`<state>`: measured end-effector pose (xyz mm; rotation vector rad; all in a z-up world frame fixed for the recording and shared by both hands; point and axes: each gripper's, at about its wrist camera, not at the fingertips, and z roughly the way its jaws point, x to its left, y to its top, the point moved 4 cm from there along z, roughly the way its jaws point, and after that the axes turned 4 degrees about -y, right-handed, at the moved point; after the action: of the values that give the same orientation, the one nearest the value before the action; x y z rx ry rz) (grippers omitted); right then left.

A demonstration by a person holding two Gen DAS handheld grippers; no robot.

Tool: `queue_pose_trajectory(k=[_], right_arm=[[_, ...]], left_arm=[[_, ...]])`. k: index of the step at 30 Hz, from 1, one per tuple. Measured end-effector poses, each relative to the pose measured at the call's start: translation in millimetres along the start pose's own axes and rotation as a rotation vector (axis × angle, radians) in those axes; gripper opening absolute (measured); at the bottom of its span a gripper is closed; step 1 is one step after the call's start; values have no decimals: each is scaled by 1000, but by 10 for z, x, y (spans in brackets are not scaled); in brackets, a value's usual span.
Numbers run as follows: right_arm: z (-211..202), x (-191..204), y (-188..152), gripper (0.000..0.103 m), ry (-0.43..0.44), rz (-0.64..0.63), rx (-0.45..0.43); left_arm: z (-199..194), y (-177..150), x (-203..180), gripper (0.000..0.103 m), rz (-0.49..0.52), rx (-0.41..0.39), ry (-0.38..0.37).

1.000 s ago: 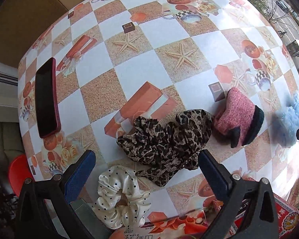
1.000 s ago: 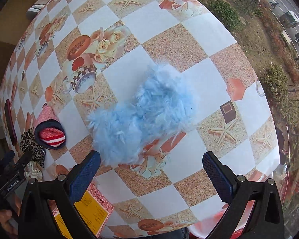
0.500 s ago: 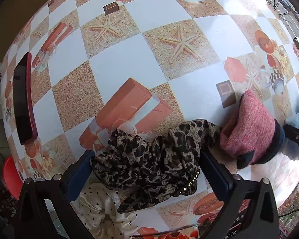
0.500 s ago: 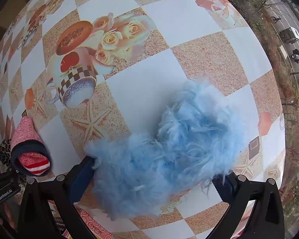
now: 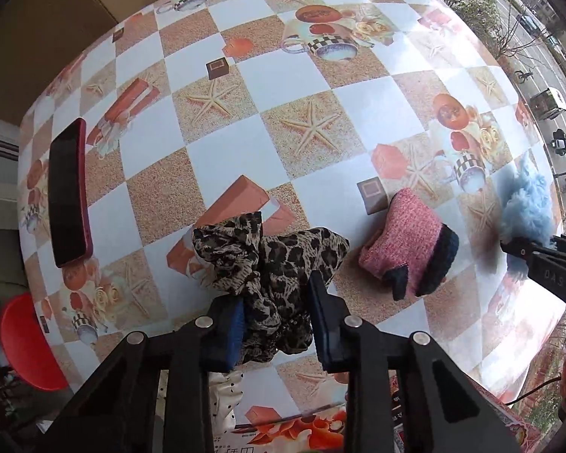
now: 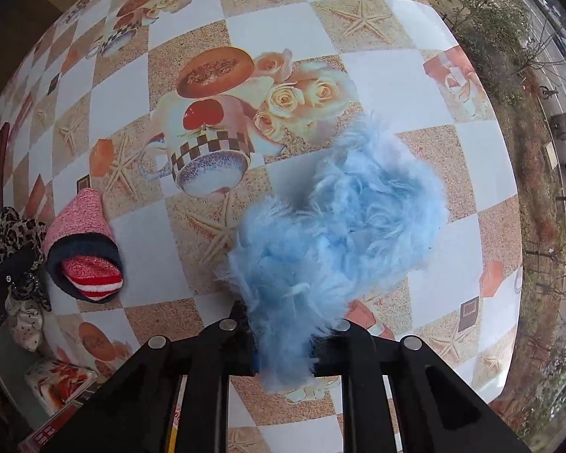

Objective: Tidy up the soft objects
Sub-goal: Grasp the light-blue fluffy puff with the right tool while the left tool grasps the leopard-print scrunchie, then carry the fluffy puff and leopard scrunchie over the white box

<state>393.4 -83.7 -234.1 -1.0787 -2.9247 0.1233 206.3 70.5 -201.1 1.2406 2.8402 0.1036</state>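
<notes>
My left gripper (image 5: 277,302) is shut on a leopard-print scrunchie (image 5: 268,256) and holds it lifted off the patterned table (image 5: 226,158). My right gripper (image 6: 286,334) is shut on a fluffy light-blue scrunchie (image 6: 343,226), raised above the table; it shows at the right edge of the left wrist view (image 5: 528,207). A pink knitted sock with a dark cuff (image 5: 411,241) lies between them, also in the right wrist view (image 6: 81,249). A white polka-dot scrunchie (image 5: 226,396) lies under my left gripper.
A dark red phone (image 5: 68,192) lies at the table's left side. A printed box (image 5: 294,430) sits at the near edge. A red stool (image 5: 26,343) stands beside the table at the lower left. The table's right edge borders a window onto a street.
Both grippers came down over their scrunchies and shut on them. The leopard-print and blue scrunchies are now gathered between the pads and lifted.
</notes>
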Motion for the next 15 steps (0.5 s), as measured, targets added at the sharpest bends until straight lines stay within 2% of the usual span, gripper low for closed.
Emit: queue_pose_trajectory(k=[3, 5, 7, 10, 15], right_arm=[[-192, -54, -64, 17, 79, 56, -17], [-389, -91, -108, 17, 102, 70, -51], [-623, -125, -170, 17, 114, 72, -97], [-986, -143, -284, 17, 137, 67, -167], [-1493, 136, -521, 17, 172, 21, -267]], left_arm=[[-379, -173, 86, 33, -25, -79, 6], [-617, -320, 171, 33, -42, -126, -9], [-849, -448, 74, 33, -51, -162, -13], [-1090, -747, 82, 34, -71, -188, -22], [-1319, -1248, 140, 34, -119, -201, -36]])
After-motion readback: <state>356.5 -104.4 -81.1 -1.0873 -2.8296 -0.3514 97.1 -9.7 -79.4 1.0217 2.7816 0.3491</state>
